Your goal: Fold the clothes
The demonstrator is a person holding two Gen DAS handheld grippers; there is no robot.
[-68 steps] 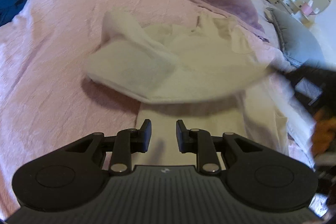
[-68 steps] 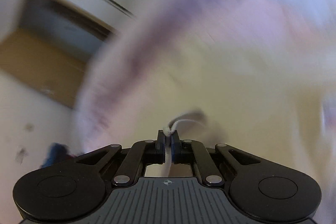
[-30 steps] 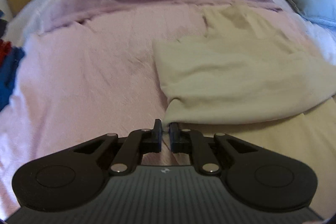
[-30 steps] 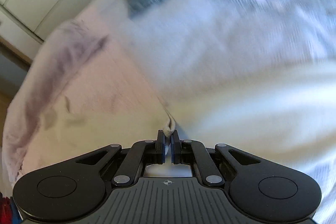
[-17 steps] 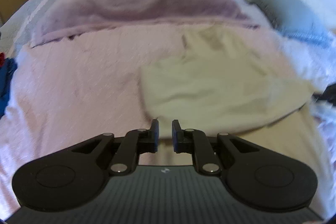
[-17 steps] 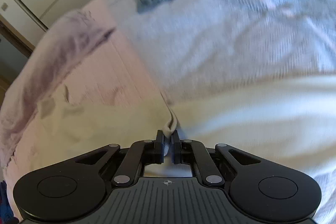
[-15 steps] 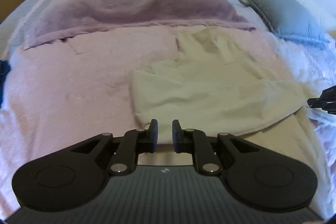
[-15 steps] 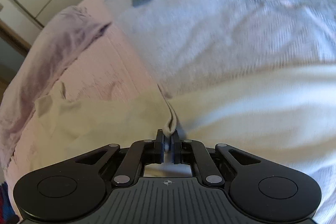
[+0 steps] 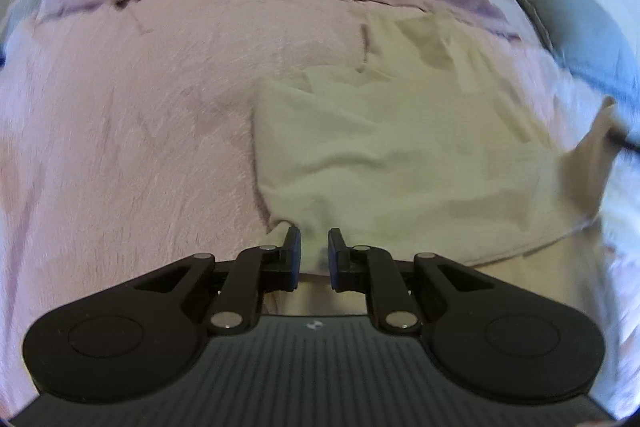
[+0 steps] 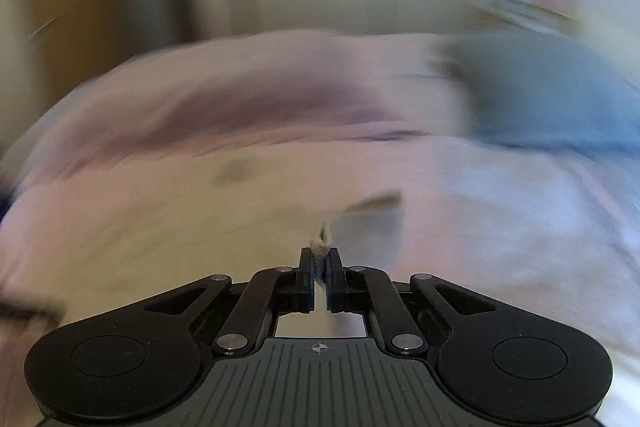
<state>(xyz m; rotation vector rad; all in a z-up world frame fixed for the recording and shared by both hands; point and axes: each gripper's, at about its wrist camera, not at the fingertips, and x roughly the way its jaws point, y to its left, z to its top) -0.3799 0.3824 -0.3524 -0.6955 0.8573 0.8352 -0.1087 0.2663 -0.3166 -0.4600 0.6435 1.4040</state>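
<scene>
- Right tool (image 10: 319,259) is closed on an edge of the cream garment (image 9: 400,155), lifted above the bed (image 9: 120,147);
- Left tool (image 9: 314,247) stands slightly open, jaws just opened, at the garment's near corner, gripping nothing.

Cream garment (image 9: 400,147), folded over, rumpled, lying on pink bedspread, right corner apparently lifted

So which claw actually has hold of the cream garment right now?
The right claw: its jaws are pinched on a bunched corner of the cream garment. The left claw hangs with a gap between its jaws, gripping nothing.
</scene>
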